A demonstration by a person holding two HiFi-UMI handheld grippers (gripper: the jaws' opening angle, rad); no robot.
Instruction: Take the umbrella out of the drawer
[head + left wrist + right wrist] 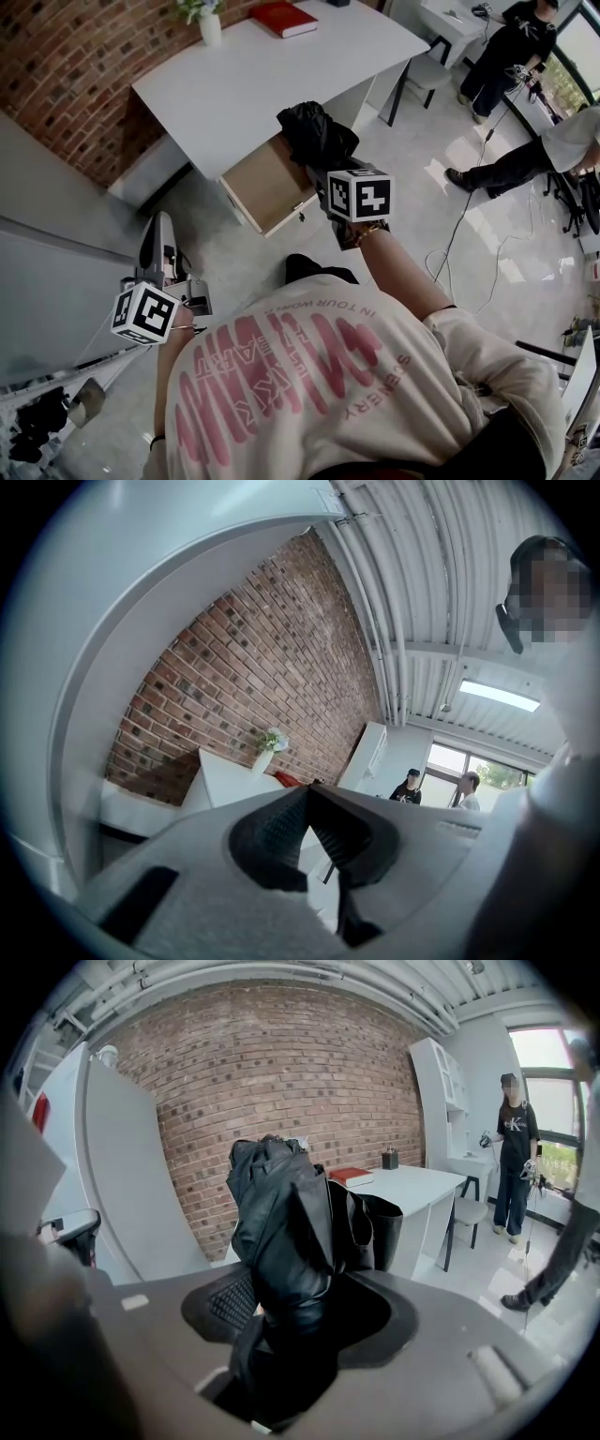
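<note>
Umbrella (281, 1232): blk cloth, slightly glossy, creased. Drawer (265, 187): pale wood inside. Desk (262, 80): matt white, smooth. Wall (281, 1063): rough brick.

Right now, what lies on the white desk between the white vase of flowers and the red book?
Nothing. In the head view, the stretch of white desk top between the white vase of flowers and the flat red book is bare.

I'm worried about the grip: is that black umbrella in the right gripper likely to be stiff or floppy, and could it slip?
Probably floppy outside: the umbrella shows loose, crumpled fabric folds bulging above the right gripper. Its glossy cloth may slide, so a grip on fabric alone could slip.
</note>
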